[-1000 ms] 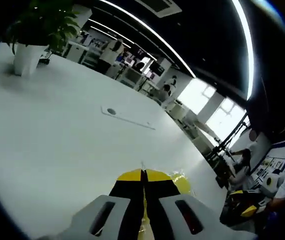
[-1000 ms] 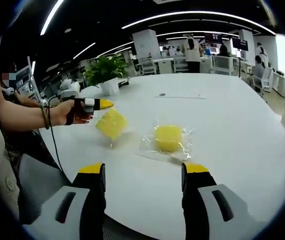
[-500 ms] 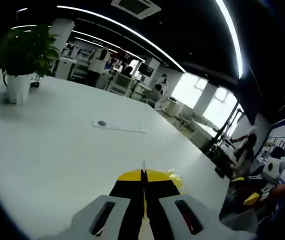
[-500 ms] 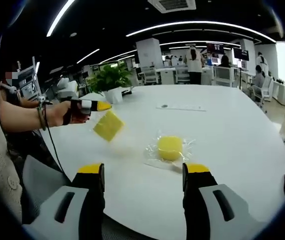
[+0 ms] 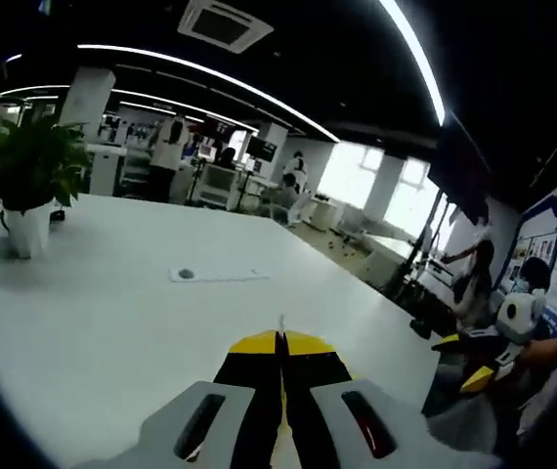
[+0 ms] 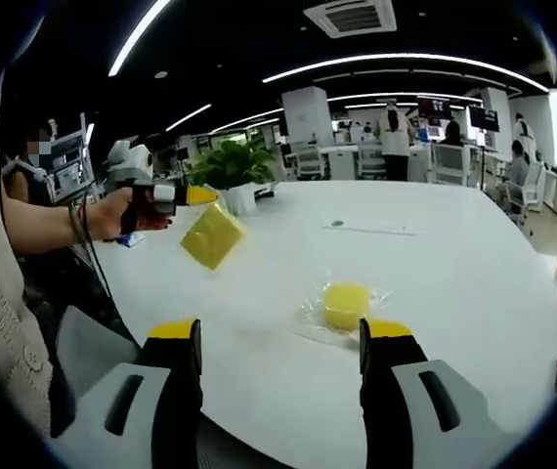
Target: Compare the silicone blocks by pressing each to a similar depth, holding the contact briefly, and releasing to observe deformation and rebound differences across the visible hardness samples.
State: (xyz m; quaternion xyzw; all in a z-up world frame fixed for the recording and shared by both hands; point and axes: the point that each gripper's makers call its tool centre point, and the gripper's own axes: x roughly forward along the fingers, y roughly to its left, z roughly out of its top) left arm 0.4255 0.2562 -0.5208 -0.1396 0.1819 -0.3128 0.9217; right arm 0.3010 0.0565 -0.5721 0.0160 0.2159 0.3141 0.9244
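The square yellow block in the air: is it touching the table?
Apart. In the right gripper view the left hand-held gripper holds the square yellow block up, with bare white table showing beneath it.

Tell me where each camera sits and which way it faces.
Left gripper view: rides the left gripper, jaws shut, raised over the white round table, facing the green potted plant.
Right gripper view: rides the open right gripper, facing the bagged yellow silicone block; a hand holds the left gripper, shut on a hanging square yellow silicone block.
Shared: table, plant, left gripper.
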